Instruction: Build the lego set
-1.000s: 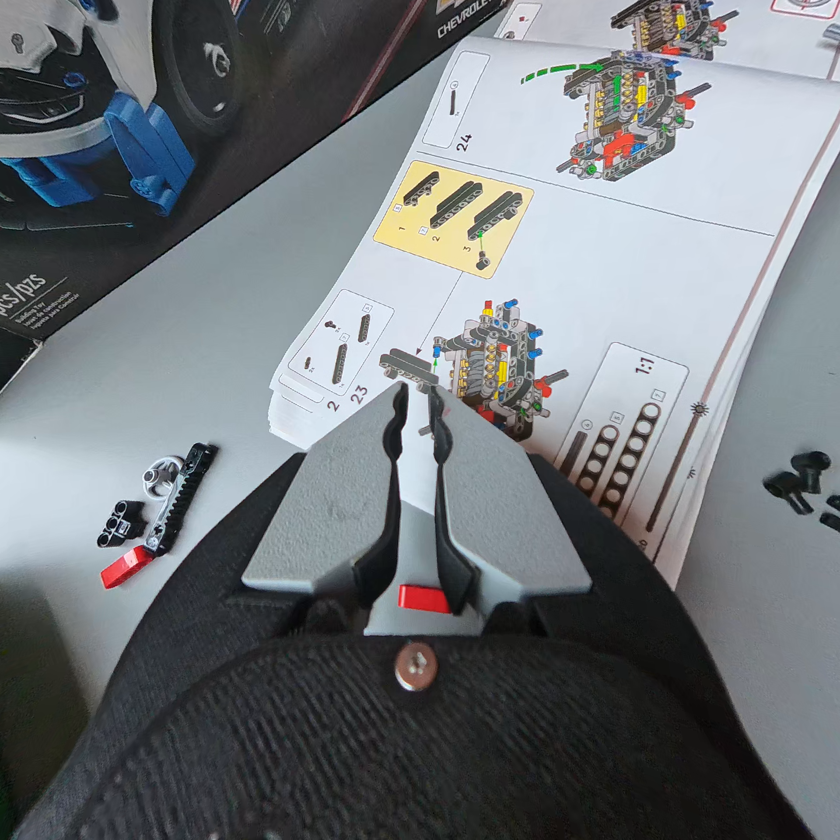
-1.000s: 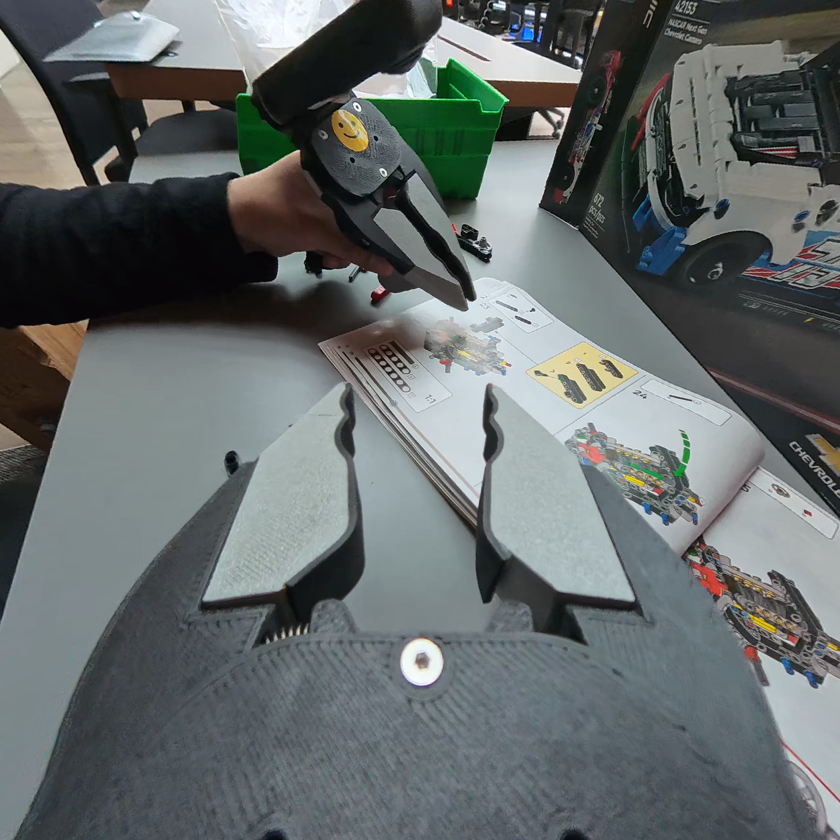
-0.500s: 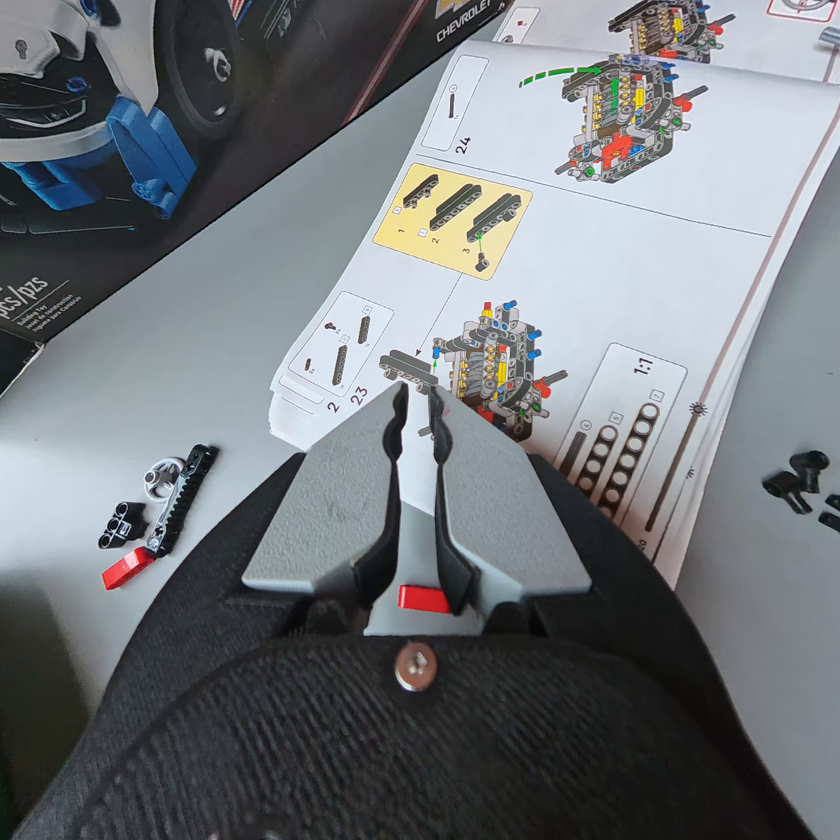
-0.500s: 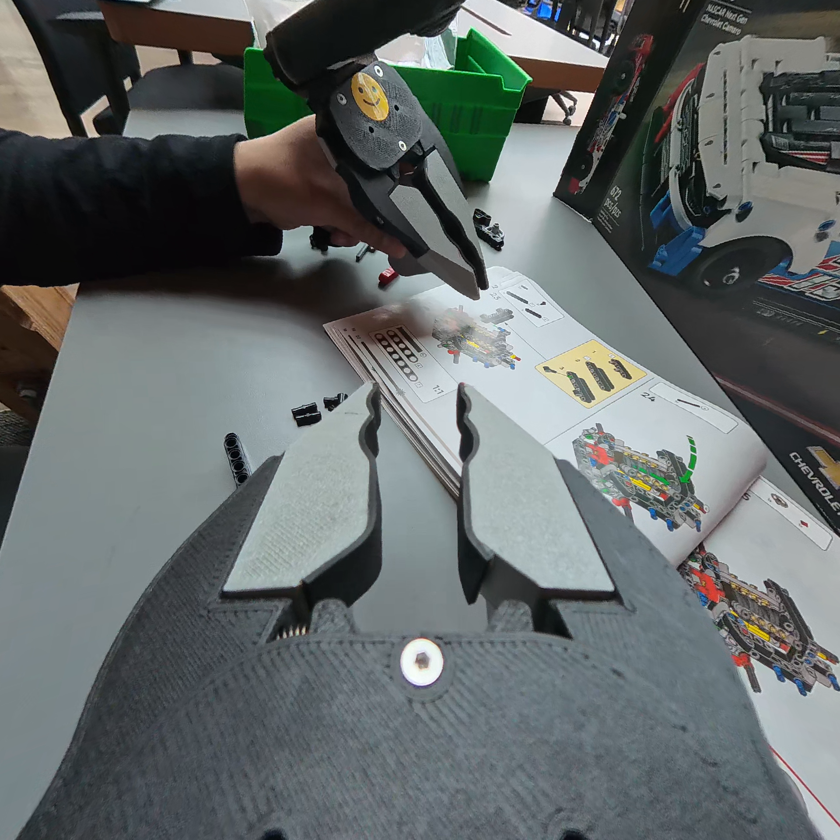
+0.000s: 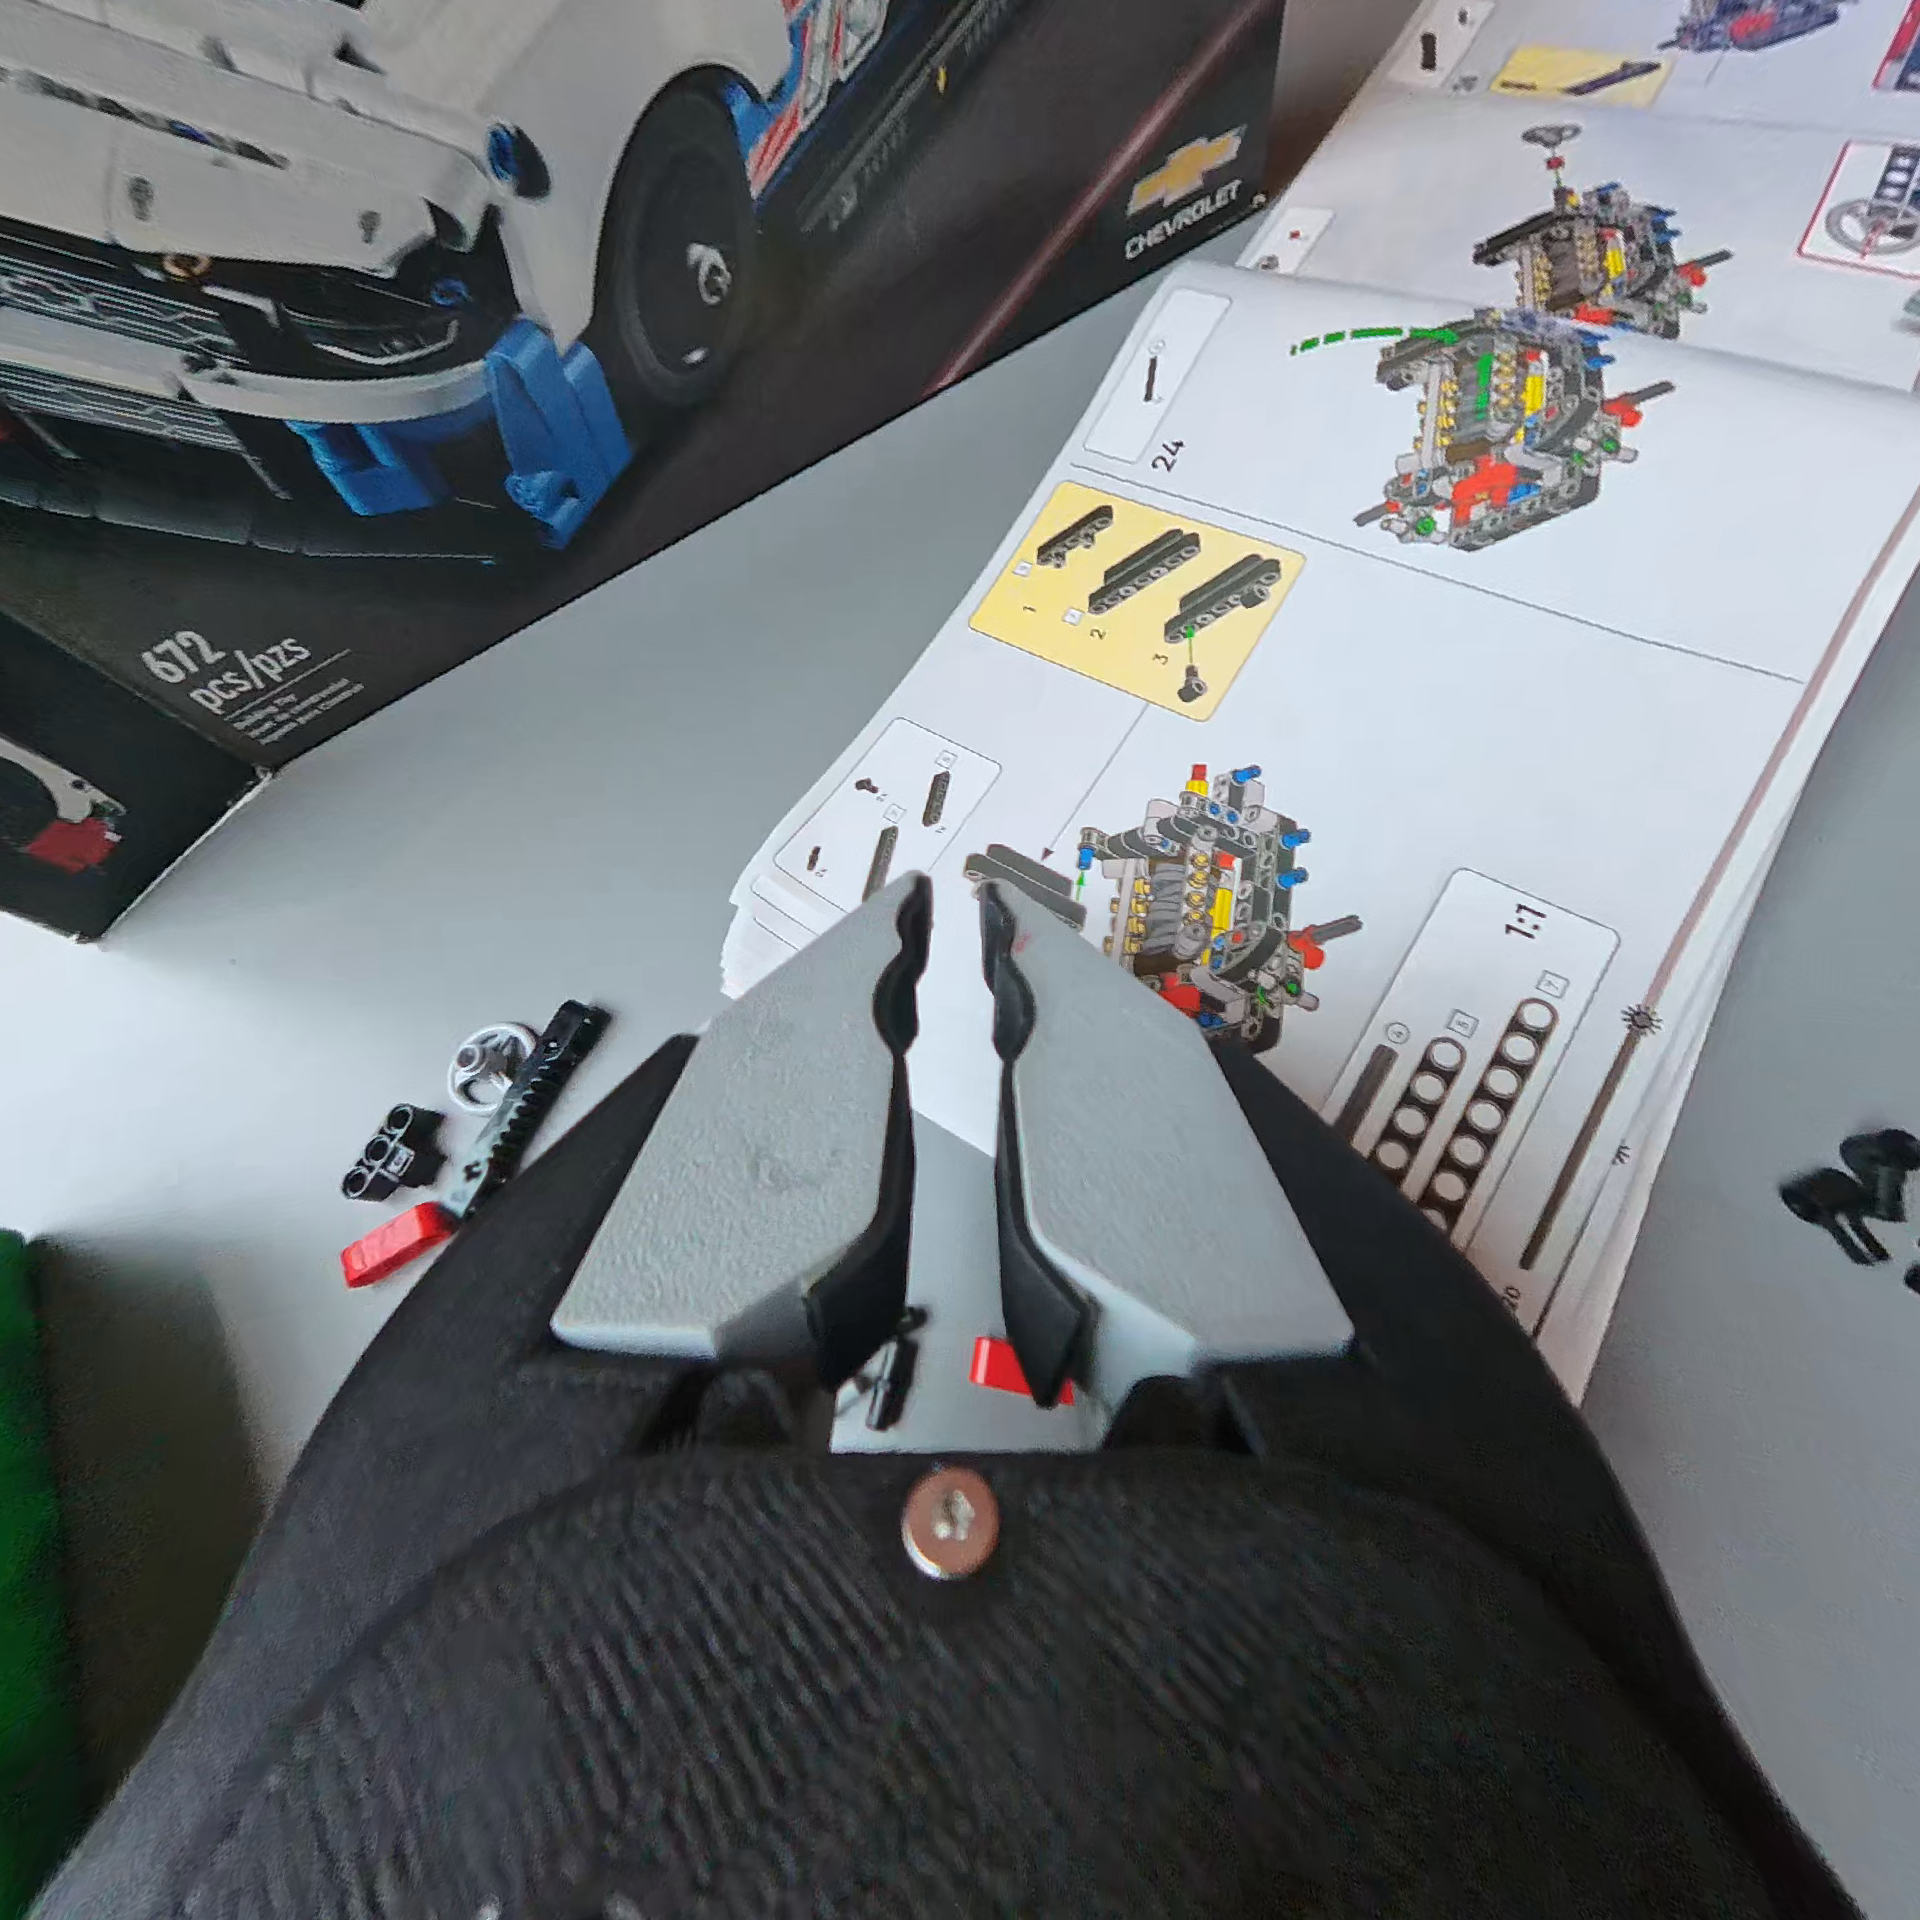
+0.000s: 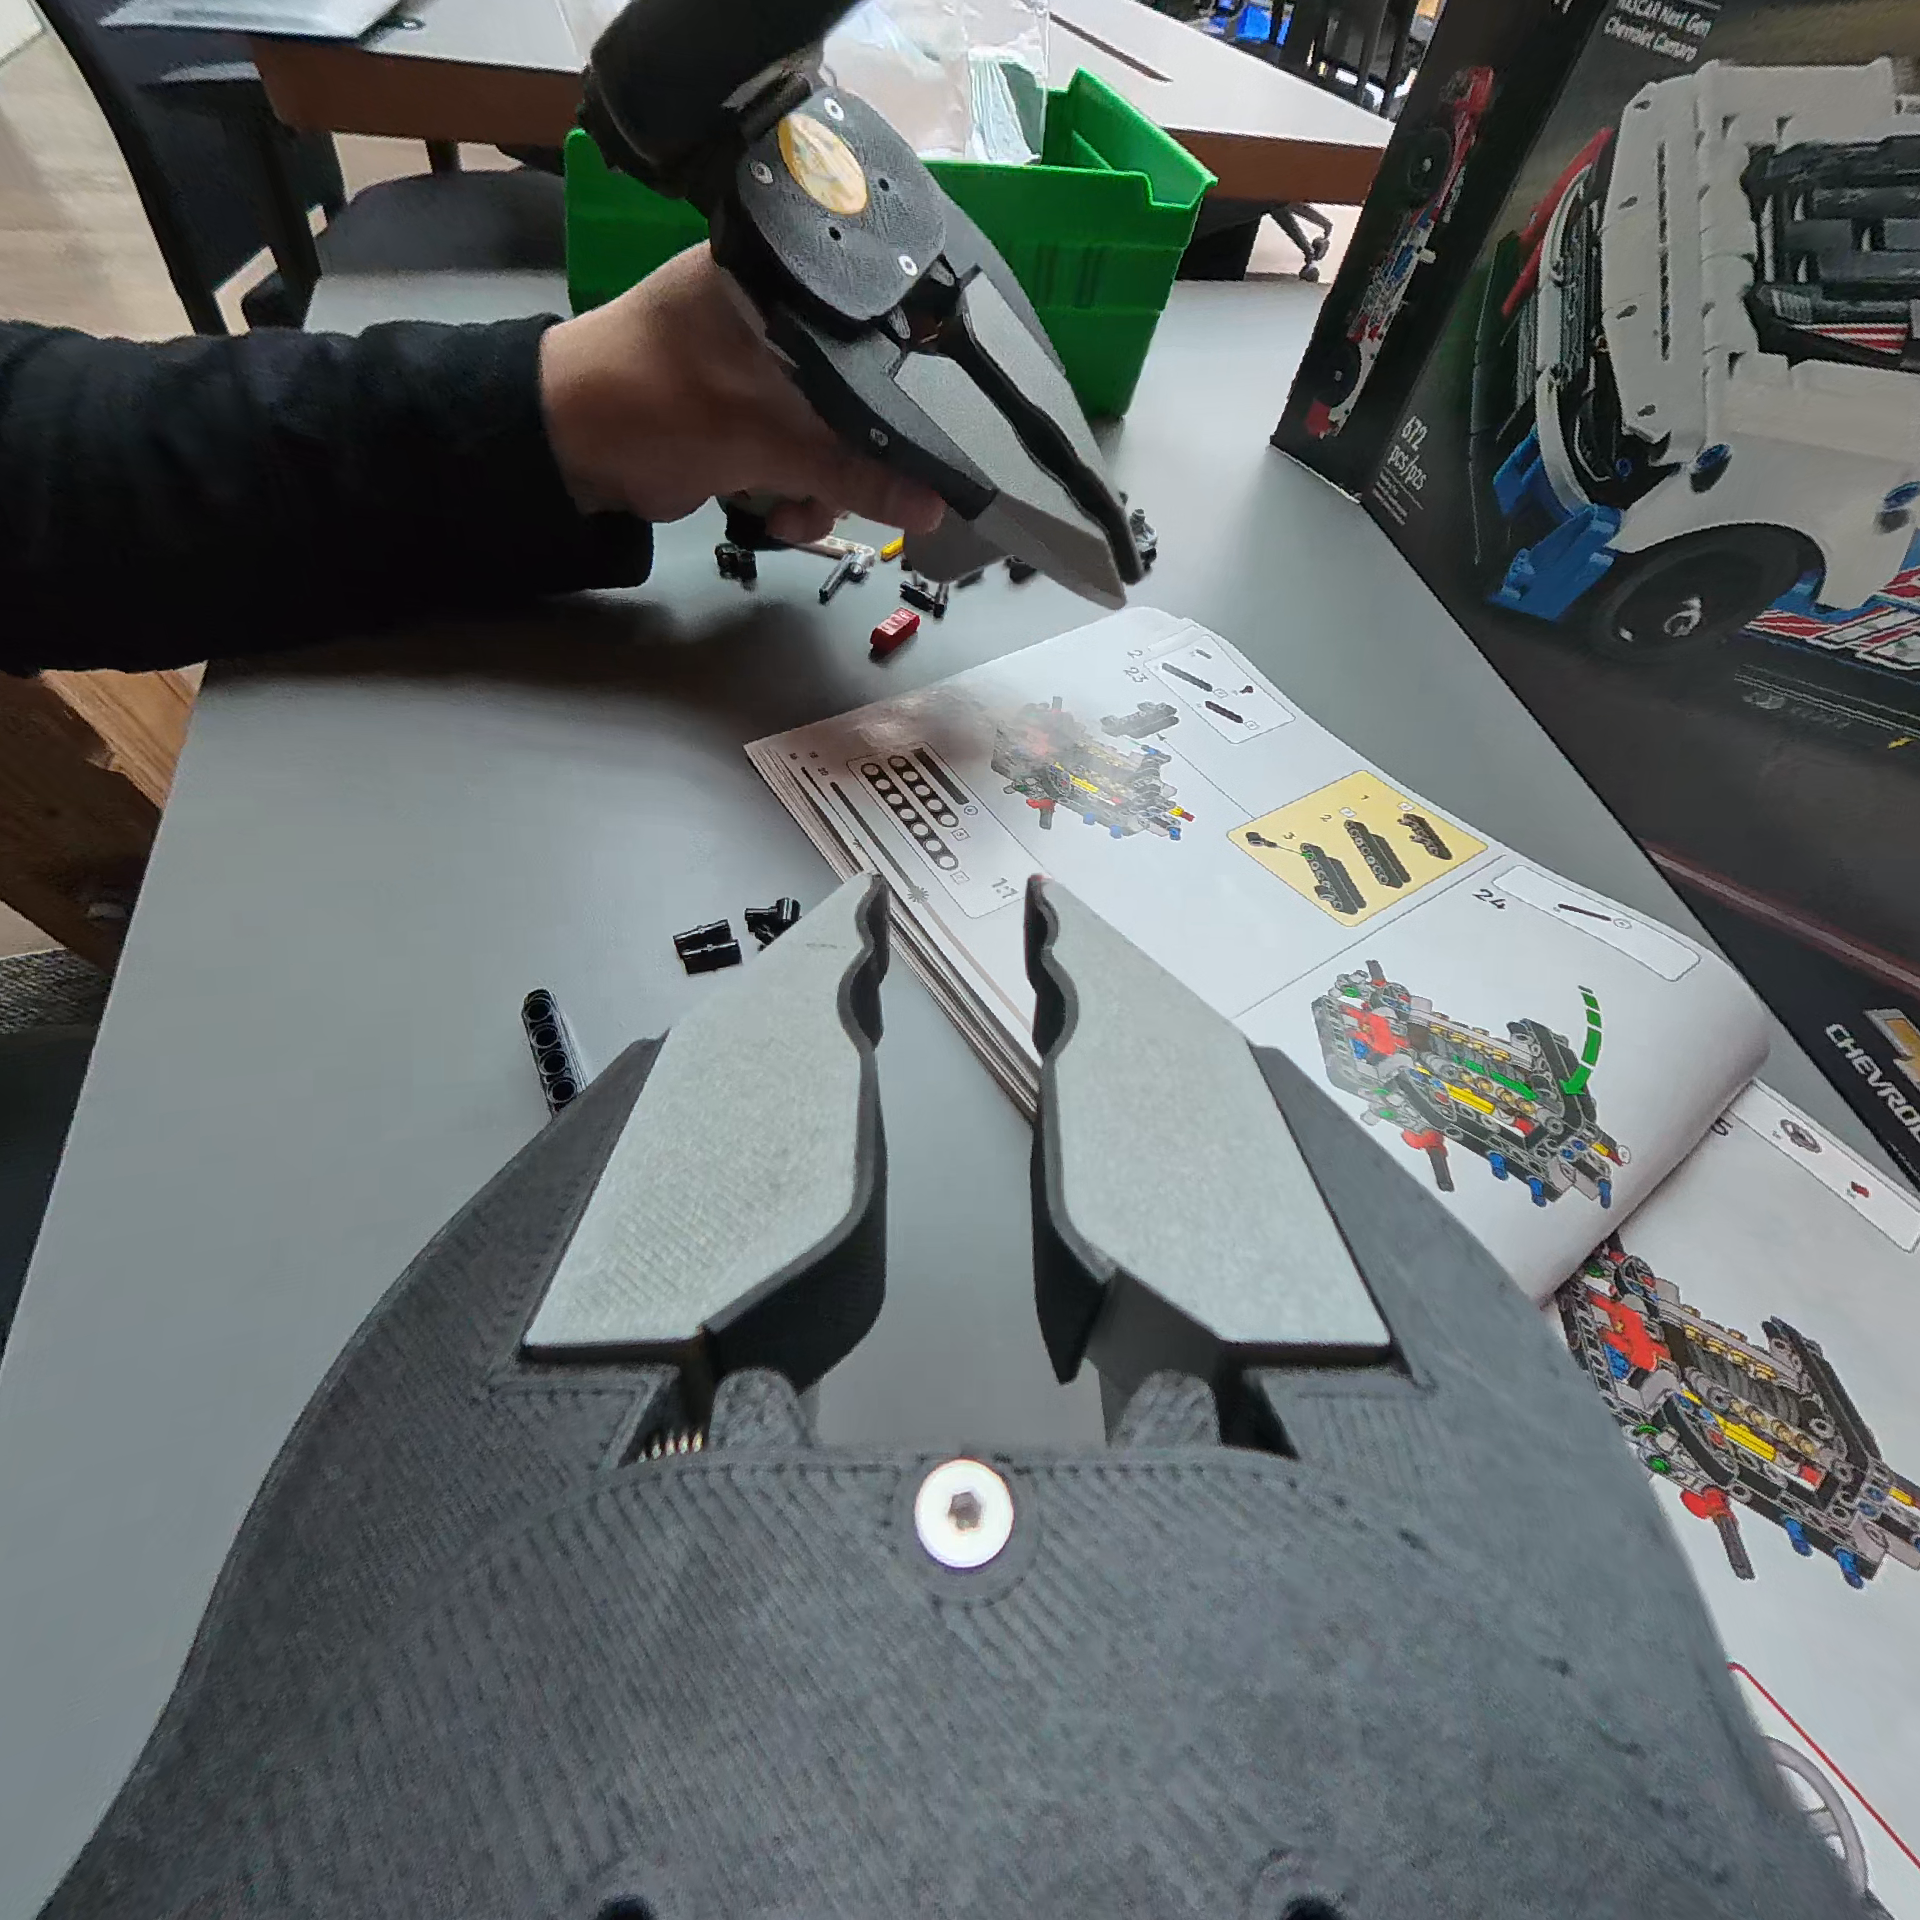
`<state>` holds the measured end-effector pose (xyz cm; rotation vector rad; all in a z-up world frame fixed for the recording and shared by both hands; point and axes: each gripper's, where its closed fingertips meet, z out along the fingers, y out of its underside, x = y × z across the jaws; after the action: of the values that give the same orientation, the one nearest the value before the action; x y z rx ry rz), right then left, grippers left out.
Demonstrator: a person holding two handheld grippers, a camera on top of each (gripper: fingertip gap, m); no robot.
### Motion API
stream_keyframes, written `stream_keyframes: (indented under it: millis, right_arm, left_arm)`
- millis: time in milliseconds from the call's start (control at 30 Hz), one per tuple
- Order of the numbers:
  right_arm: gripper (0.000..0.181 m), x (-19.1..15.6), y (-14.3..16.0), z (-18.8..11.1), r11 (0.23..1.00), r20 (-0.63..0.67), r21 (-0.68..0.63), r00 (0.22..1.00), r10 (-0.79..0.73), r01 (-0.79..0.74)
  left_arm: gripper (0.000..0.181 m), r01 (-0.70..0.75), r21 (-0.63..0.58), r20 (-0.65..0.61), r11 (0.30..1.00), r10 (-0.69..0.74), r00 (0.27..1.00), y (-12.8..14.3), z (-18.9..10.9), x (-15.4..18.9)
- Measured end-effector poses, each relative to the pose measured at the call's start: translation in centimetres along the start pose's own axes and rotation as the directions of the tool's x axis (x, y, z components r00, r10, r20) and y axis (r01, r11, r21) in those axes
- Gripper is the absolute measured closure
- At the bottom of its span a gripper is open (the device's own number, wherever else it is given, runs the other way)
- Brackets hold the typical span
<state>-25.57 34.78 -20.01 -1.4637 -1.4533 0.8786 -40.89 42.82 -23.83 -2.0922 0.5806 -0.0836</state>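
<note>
The open instruction booklet (image 5: 1455, 727) lies on the grey table (image 5: 520, 831); it also shows in the right wrist view (image 6: 1351, 883). My left gripper (image 5: 956, 914) hovers over the booklet's near corner, shut to a thin slit and empty; the right wrist view shows it (image 6: 1122, 582) held in a hand. A black toothed rack (image 5: 530, 1101), a grey round piece (image 5: 488, 1060), a black connector (image 5: 390, 1148) and a red piece (image 5: 395, 1242) lie to its left. My right gripper (image 6: 956, 904) is open with a narrow gap, empty, above the booklet's edge.
The set's box (image 6: 1662, 364) stands along the right of the table. A green bin (image 6: 1070, 239) sits at the back. Black pins (image 6: 727, 935), a black beam (image 6: 551, 1049), a red piece (image 6: 894, 632) and several small parts (image 6: 852, 566) lie loose. More black pins (image 5: 1860, 1195) lie right of the booklet. About 12 centimetres separates my left fingertips from the grey round piece (image 5: 488, 1060). It is some 15 centimetres from my left tips to the black connector (image 5: 390, 1148).
My right gripper's fingers have closed from wide to a narrow gap, and it has drawn back, bringing the pins and beam into view. My left gripper has shifted slightly and stayed shut.
</note>
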Motion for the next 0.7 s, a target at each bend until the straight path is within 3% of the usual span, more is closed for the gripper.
stream_keyframes:
  millis: [33,700]
  right_arm:
    - [0.16,0.0,0.0,0.0,1.0,0.001,0.001,1.0,-0.004,0.004]
    - [0.172,0.0,0.3,0.1,1.0,0.002,-0.012,1.0,0.004,-0.004]
  left_arm:
    - [0.174,0.005,0.009,0.009,1.0,-0.005,1.0,-0.1,-0.2,-0.3]
    - [0.171,0.073,0.076,0.008,0.994,-0.074,0.997,-1.1,-0.8,-0.9]
